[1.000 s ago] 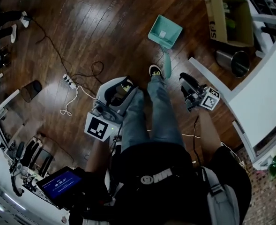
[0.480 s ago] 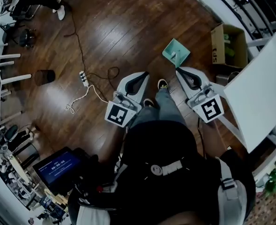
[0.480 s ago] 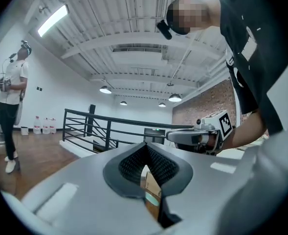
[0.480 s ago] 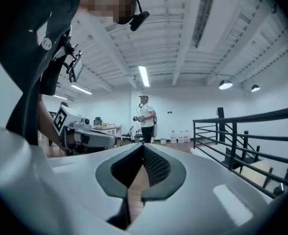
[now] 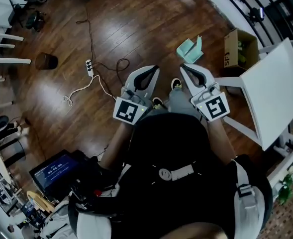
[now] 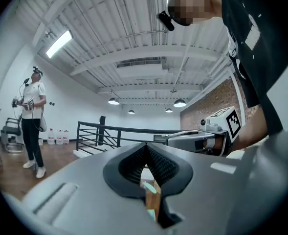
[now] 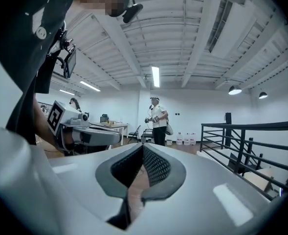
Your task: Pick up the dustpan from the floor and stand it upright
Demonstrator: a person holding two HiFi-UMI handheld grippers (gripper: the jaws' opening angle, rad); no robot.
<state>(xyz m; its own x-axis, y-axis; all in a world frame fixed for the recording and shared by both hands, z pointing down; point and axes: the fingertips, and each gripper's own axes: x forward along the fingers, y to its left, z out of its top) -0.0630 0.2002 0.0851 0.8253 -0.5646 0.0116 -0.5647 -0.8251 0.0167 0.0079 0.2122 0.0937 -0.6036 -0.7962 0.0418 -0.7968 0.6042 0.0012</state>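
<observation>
The teal dustpan [image 5: 187, 49] is on the wooden floor ahead of the person's shoe [image 5: 175, 84], with one side looking raised; how it stands is unclear from above. A sliver of teal dustpan [image 6: 149, 188] shows through the gap under the left jaws. My left gripper [image 5: 152, 69] and right gripper [image 5: 184, 67] are held side by side in front of the person's body, well above the floor, pointing level. Both are shut with nothing between their jaws, as the left gripper [image 6: 144, 149] and right gripper [image 7: 143, 150] views show. Neither touches the dustpan.
A cardboard box [image 5: 239, 51] and a white table [image 5: 271, 90] stand to the right of the dustpan. A power strip with cable [image 5: 89, 66] and a dark bin [image 5: 46, 61] lie at the left. A black railing [image 6: 100, 133] and another person [image 7: 158, 121] are farther off.
Both grippers rose from low near the floor to side by side in front of the body and closed. The right one rolled over. The dustpan now looks smaller and farther away.
</observation>
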